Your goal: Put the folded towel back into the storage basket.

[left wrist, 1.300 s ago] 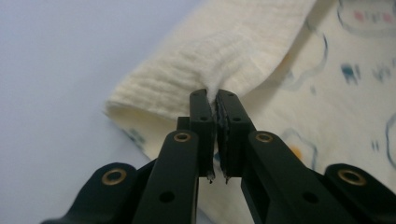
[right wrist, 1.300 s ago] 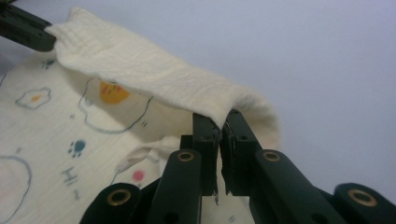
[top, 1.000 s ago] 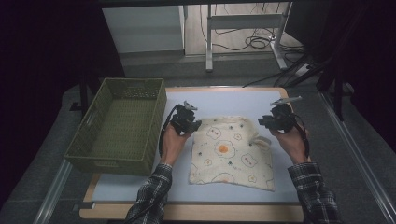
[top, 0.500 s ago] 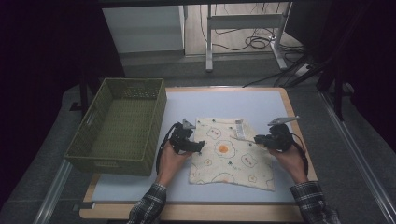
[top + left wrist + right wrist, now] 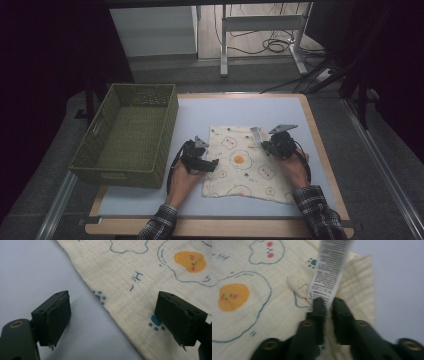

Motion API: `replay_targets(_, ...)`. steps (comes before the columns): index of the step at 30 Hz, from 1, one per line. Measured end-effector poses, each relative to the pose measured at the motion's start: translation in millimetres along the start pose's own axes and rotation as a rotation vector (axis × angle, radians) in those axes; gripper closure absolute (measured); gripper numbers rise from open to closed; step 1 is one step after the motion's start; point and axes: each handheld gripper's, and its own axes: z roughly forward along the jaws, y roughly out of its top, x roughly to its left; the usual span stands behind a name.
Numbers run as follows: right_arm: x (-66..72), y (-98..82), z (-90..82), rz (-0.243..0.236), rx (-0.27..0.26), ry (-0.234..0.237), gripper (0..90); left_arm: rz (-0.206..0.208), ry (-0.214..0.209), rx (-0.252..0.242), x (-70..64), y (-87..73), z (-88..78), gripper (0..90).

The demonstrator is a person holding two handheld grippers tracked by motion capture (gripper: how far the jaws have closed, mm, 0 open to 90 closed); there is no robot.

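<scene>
Clamped on the care label [image 5: 329, 272] of the cream cloth [image 5: 250, 162], your right gripper [image 5: 266, 144] has just closed; the right gripper view shows the white printed tag pinched between its two black jaws, with the cloth's folded edge bunched just beneath. Your left gripper [image 5: 212, 163] has just been opening and now stands wide apart at the cloth's left edge; in the left gripper view one jaw sits over the pale blue table [image 5: 200, 120], the other over the fabric, and the hem runs between them untouched.

That cloth, printed with fried eggs and paw marks, lies flat near the middle of the table, just beside the green woven basket [image 5: 100, 150] on its left.

By the look of it, you are at the gripping step of handling the cloth: one side taken, the other not yet. Your next move likely calls for lowering the left jaws so the hem slips between them, then closing before any lift. Mind the right hold: a tag alone is a thin purchase and may slip or tear free once the cloth's weight comes on.
</scene>
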Motion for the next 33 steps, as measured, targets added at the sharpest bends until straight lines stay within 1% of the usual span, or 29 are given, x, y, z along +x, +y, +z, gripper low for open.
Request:
replay_targets(2,-2.1,0.8,-2.5,0.002,-0.006,-0.003,86.8,0.000,0.000,0.000,0.0,0.0,0.0,13.7)
replay_targets(4,-9.8,3.3,-11.0,0.015,-0.027,-0.031,86.8,-0.001,-0.001,0.001,0.2,0.0,0.1,13.7)
replay_targets(6,-23.2,6.1,-21.3,0.049,-0.051,-0.056,85.7,-0.003,-0.004,0.002,0.4,0.1,0.3,13.6)
replay_targets(7,-33.3,7.4,-27.4,0.076,-0.054,-0.080,82.2,-0.004,-0.005,0.002,0.5,0.2,0.3,13.6)
replay_targets(8,-47.4,7.6,-34.5,0.118,-0.051,-0.112,77.9,-0.004,-0.006,0.003,0.5,0.4,0.3,13.1)
replay_targets(9,-54.7,6.5,-37.7,0.139,-0.057,-0.122,76.4,-0.003,-0.010,0.005,0.7,0.7,0.4,12.0)
replay_targets(10,-54.7,6.5,-37.7,0.139,-0.057,-0.122,76.4,-0.004,-0.013,0.012,0.5,1.8,0.7,12.0)
replay_targets(11,-61.0,5.0,-40.5,0.157,-0.060,-0.123,75.8,0.003,-0.012,0.026,0.9,4.3,0.6,11.8)
replay_targets(12,-69.1,1.8,-44.3,0.169,-0.054,-0.132,74.6,0.001,-0.004,0.033,3.1,10.4,0.8,14.9)
replay_targets(13,-69.1,1.8,-44.3,0.169,-0.054,-0.132,74.6,0.001,-0.004,0.033,3.1,10.4,0.8,15.1)
replay_targets(14,-71.6,0.3,-45.8,0.171,-0.053,-0.136,74.2,-0.007,-0.003,0.032,5.0,14.4,1.6,15.1)
replay_targets(15,-73.5,-1.2,-46.8,0.177,-0.053,-0.134,73.4,-0.012,-0.004,0.029,7.1,18.8,2.3,16.6)
replay_targets(17,-76.4,-3.3,-48.3,0.179,-0.054,-0.142,72.0,-0.008,0.014,0.019,11.7,27.7,4.1,19.9)
replay_targets(18,-78.3,-4.2,-49.2,0.185,-0.051,-0.137,71.7,-0.026,0.022,0.014,17.8,36.0,7.1,23.4)
replay_targets(19,-78.3,-4.2,-49.2,0.185,-0.051,-0.137,71.7,-0.026,0.022,0.014,17.8,36.0,7.1,24.6)
replay_targets(20,-79.5,-3.7,-51.1,0.182,-0.051,-0.169,71.7,-0.031,0.023,0.009,20.7,39.7,8.7,27.2)
replay_targets(21,-80.9,-3.4,-52.4,0.193,-0.063,-0.158,71.8,-0.033,0.027,0.004,23.8,43.0,10.2,29.3)
replay_targets(22,-80.9,-3.4,-52.4,0.193,-0.063,-0.158,71.8,-0.038,0.031,0.003,26.5,45.9,11.8,29.3)
replay_targets(23,-81.4,-2.8,-54.0,0.202,-0.074,-0.151,71.8,-0.044,0.034,0.002,29.6,49.1,14.0,30.7)
replay_targets(24,-80.6,-0.2,-56.8,0.191,-0.079,-0.157,71.8,-0.049,0.038,0.001,31.8,51.2,15.5,34.2)
replay_targets(25,-80.6,-0.2,-56.8,0.191,-0.079,-0.157,71.8,-0.051,0.042,0.002,33.2,52.6,16.6,34.2)
replay_targets(27,-78.8,2.3,-59.4,0.193,-0.087,-0.136,71.9,-0.056,0.049,0.004,37.7,55.6,19.0,36.1)
replay_targets(28,-76.0,5.0,-60.5,0.176,-0.089,-0.122,71.9,-0.061,0.050,0.003,41.4,57.1,20.9,37.6)
replay_targets(29,-76.0,5.0,-60.5,0.176,-0.089,-0.122,71.9,-0.061,0.050,0.003,41.4,57.1,20.9,38.3)
replay_targets(30,-75.1,6.2,-60.1,0.172,-0.087,-0.112,71.9,-0.066,0.055,0.004,44.3,58.1,22.5,38.3)
replay_targets(31,-73.8,9.0,-55.7,0.163,-0.071,-0.102,71.9,-0.067,0.060,0.004,46.8,59.2,23.7,41.4)
replay_targets(32,-74.1,9.6,-53.0,0.160,-0.064,-0.101,71.9,-0.075,0.066,0.003,51.6,61.6,26.0,42.1)
replay_targets(33,-74.1,9.6,-53.0,0.160,-0.064,-0.101,71.9,-0.075,0.066,0.003,51.6,61.6,26.0,43.9)
